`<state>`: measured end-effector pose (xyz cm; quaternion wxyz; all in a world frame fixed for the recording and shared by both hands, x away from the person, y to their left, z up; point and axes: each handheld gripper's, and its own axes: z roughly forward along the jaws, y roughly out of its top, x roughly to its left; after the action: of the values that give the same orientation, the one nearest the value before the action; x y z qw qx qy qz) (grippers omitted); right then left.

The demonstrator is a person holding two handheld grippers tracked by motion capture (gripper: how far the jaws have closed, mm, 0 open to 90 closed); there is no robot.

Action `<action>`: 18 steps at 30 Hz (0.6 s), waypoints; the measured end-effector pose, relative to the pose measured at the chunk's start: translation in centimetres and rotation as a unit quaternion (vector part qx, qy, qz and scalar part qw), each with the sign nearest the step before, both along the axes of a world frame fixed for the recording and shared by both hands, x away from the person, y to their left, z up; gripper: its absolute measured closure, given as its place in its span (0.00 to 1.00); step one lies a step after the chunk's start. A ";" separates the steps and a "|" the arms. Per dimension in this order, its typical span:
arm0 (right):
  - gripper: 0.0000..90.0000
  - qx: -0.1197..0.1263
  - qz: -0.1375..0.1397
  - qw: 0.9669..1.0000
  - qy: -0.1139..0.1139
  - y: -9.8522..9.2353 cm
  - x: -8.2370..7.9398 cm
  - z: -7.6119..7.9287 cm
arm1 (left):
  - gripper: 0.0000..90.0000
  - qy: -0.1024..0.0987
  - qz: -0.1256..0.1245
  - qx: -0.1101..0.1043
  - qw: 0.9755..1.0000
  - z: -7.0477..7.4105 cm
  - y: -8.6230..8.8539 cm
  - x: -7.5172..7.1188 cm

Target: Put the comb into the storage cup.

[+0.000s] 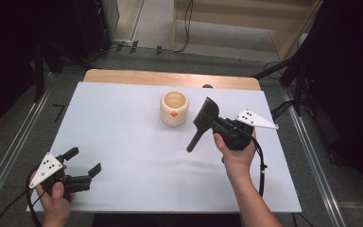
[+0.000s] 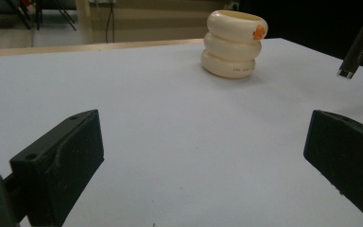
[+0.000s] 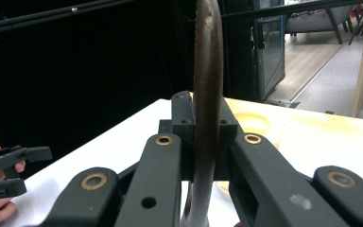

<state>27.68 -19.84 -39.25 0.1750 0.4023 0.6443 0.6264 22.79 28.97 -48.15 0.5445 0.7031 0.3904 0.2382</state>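
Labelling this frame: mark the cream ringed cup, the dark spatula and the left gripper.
cream ringed cup [image 2: 231, 47], left gripper view, middle ring of its wall.
dark spatula [image 1: 207, 113], high view, blade.
left gripper [image 1: 82, 161], high view, between its open jaws.

Open white table [image 1: 137, 156] lay between the left gripper [image 1: 86, 162] and a cream ringed cup [image 1: 174, 108]; the right gripper's [image 1: 213, 124] dark spatula [image 1: 201, 122] crowded the cup's right flank.
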 end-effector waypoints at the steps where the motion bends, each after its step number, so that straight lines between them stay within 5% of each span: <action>1: 0.92 0.000 -0.001 1.000 0.000 0.0 0.1 0.0 | 0.00 0.000 0.002 -0.003 1.000 0.0 0.2 0.0; 18: 0.92 -0.001 0.000 1.000 -0.008 0.3 1.4 0.8 | 0.00 0.001 0.008 -0.006 1.000 -0.7 0.7 0.1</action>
<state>29.05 -19.52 -38.46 0.1804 0.3970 0.6439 0.6287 22.92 29.71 -48.85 0.5463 0.6969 0.3979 0.2400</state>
